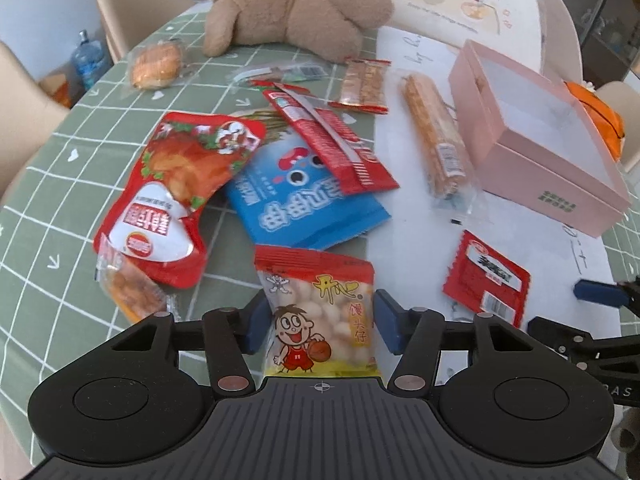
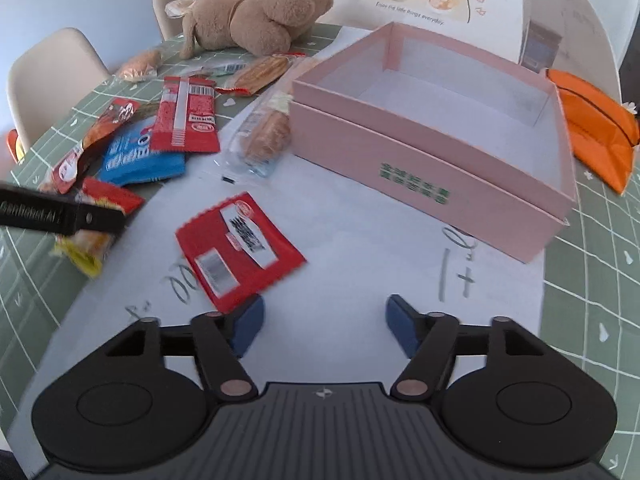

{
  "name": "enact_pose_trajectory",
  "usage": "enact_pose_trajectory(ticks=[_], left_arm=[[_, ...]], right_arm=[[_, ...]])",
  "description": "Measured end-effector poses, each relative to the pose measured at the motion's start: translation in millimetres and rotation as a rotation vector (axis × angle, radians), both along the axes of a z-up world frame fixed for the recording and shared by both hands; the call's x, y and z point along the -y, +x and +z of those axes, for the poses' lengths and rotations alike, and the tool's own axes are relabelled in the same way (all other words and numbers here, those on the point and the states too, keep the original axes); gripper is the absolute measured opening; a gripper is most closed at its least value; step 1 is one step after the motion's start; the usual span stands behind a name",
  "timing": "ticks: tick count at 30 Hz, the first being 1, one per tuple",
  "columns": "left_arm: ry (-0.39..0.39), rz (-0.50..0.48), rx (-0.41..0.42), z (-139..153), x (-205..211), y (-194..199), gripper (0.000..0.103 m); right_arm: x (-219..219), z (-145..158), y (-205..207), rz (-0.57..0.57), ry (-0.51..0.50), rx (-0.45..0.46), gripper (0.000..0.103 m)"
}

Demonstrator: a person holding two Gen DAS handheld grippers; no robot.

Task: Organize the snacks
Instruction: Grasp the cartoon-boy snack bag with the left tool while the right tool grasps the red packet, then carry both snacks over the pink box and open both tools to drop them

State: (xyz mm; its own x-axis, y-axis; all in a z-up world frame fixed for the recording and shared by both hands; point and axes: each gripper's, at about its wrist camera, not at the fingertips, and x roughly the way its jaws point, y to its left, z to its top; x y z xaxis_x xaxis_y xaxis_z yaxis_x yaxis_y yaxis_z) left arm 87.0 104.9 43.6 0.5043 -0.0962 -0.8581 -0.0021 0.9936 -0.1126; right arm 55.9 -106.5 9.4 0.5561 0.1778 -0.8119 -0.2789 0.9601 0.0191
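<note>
My left gripper (image 1: pixel 318 320) has its blue pads against both sides of a cartoon-boy bun snack bag (image 1: pixel 320 312), shut on it. Beyond lie a red chicken pouch (image 1: pixel 172 188), a blue snack bag (image 1: pixel 300 200), a red striped packet (image 1: pixel 332 140), a long biscuit roll (image 1: pixel 436 136) and a small red packet (image 1: pixel 486 280). The open pink box (image 2: pixel 432 168) stands at the right. My right gripper (image 2: pixel 324 326) is open and empty above white paper, just right of the small red packet (image 2: pixel 238 248). The left gripper's body (image 2: pixel 60 212) shows at the left edge.
A brown plush toy (image 1: pixel 300 8) lies at the table's far side, with wrapped bread (image 1: pixel 154 66) and a biscuit pack (image 1: pixel 366 84) near it. An orange pouch (image 2: pixel 596 140) sits right of the box. Chairs (image 2: pixel 48 80) stand around the green checked tablecloth (image 1: pixel 52 184).
</note>
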Motion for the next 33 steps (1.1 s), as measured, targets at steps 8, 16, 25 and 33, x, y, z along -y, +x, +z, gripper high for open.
enact_pose_trajectory(ticks=[8, 16, 25, 33], left_arm=[[0.013, -0.001, -0.034, 3.1, 5.8, -31.7, 0.058], [-0.014, -0.009, -0.004, 19.1, 11.2, -46.7, 0.058], [-0.200, -0.138, 0.174, 80.2, 53.0, 9.7, 0.058], [-0.323, -0.235, 0.147, 107.1, 110.6, 146.6, 0.057]], right_arm=[[-32.6, -4.2, 11.2, 0.235, 0.059, 0.090, 0.083], [-59.9, -0.3, 15.7, 0.362, -0.011, 0.092, 0.056], [13.0, 45.6, 4.7, 0.227, 0.001, 0.163, 0.054], [51.6, 96.6, 60.3, -0.026, -0.066, 0.341, 0.071]])
